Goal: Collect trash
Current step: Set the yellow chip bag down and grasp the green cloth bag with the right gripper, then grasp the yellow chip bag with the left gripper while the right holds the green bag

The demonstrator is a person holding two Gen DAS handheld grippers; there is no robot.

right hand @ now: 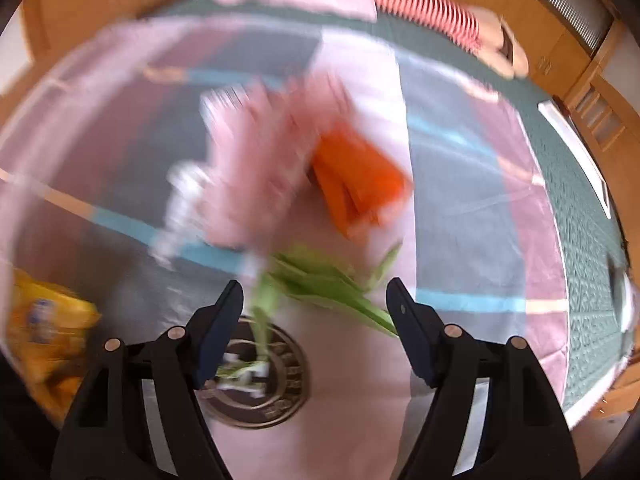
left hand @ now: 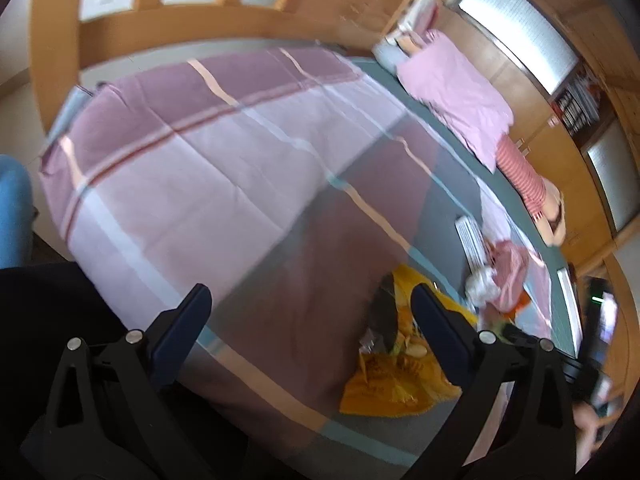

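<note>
Trash lies on a bed with a checked pink and purple cover [left hand: 200,152]. In the left wrist view my left gripper [left hand: 312,304] is open and empty above the cover, with a yellow snack bag [left hand: 384,384] just beside its right finger. Further right lie a pink wrapper [left hand: 508,276] and white crumpled paper [left hand: 480,284]. In the blurred right wrist view my right gripper [right hand: 316,296] is open, close over a green wrapper [right hand: 328,284]. Beyond it lie the pink wrapper [right hand: 256,160], an orange wrapper [right hand: 360,180] and the white paper [right hand: 180,208]. The yellow bag [right hand: 44,332] is at the left edge.
A round dark lid-like disc [right hand: 276,388] lies under the right gripper. A pink pillow [left hand: 452,92] and a red striped cushion [left hand: 520,176] sit at the head of the bed on the green sheet [right hand: 576,216]. Wooden cupboards [left hand: 520,40] stand behind. My dark trouser leg [left hand: 52,312] is at lower left.
</note>
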